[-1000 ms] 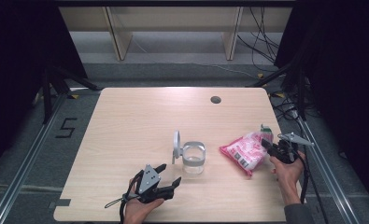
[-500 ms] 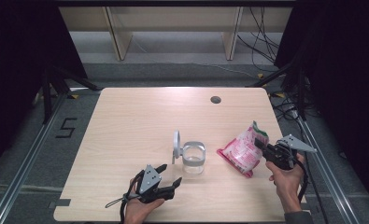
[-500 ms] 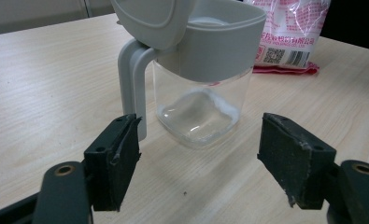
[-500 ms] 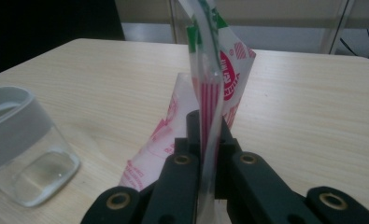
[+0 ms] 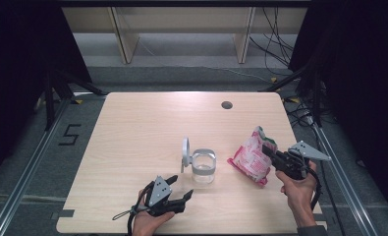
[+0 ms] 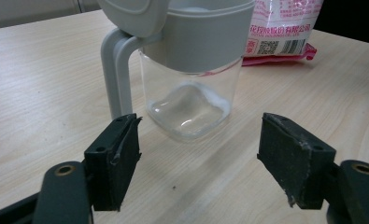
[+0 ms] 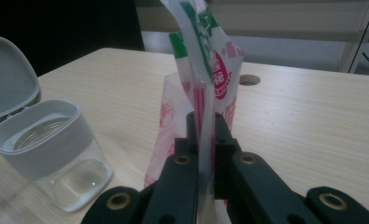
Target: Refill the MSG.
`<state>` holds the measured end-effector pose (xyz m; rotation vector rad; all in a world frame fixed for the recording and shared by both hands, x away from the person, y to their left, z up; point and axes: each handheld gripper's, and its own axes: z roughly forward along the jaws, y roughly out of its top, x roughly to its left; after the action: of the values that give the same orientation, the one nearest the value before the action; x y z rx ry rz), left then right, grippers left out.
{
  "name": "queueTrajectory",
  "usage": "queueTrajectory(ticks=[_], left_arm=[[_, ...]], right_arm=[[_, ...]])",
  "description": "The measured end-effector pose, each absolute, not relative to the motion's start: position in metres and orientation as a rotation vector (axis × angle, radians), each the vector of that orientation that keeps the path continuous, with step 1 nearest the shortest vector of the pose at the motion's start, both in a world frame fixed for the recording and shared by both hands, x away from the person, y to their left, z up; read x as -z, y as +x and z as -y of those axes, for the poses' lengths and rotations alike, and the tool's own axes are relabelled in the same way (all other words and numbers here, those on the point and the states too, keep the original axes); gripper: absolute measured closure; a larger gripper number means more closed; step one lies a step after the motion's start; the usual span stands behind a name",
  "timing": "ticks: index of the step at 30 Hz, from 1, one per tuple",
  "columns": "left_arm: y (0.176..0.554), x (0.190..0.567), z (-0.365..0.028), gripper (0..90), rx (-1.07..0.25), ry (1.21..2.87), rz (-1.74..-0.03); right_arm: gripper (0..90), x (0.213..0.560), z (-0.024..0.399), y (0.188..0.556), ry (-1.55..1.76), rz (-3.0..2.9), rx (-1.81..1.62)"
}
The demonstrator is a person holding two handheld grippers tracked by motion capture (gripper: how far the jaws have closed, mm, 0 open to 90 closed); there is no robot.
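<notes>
A pink and white plastic bag (image 5: 251, 159) with red print stands tilted at the table's right, its lower end on the wood. My right gripper (image 5: 269, 150) is shut on the bag's upper edge (image 7: 202, 116), which runs up between the two black jaws. A clear jar (image 5: 204, 165) with a grey collar stands mid-table, empty, its grey hinged lid (image 5: 185, 151) flipped up at its left. My left gripper (image 5: 180, 188) rests near the front edge, open, jaws pointing at the jar (image 6: 191, 79), nothing between its pads (image 6: 117, 158).
The light wooden table (image 5: 147, 123) has a round cable hole (image 5: 226, 104) at its back right. Dark metal stands and cables lie on the floor around it, and shelving stands behind. Open wood stretches left of and behind the jar.
My right gripper has risen and moved left toward the jar, pulling the bag from lying flat to standing tilted. The left gripper has stayed put.
</notes>
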<state>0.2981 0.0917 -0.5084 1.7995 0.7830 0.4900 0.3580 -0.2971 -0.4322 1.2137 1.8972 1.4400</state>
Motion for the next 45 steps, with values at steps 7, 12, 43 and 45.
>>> queueTrajectory(ticks=[7,12,43,45], left_arm=[[0.297,0.508,-0.090,28.5,-0.487,1.803,-0.780],[0.295,0.508,-0.084,28.5,-0.477,1.811,-0.762],[0.295,0.505,-0.072,28.5,-0.452,1.828,-0.721],[0.294,0.505,-0.069,28.5,-0.448,1.825,-0.723]], right_arm=[[90.0,0.420,0.288,0.354,1.134,-1.937,-1.440],[90.0,0.416,0.283,0.352,1.129,-1.953,-1.460],[90.0,0.398,0.267,0.341,0.999,-1.959,-1.484],[90.0,0.398,0.265,0.340,1.008,-1.952,-1.493]])
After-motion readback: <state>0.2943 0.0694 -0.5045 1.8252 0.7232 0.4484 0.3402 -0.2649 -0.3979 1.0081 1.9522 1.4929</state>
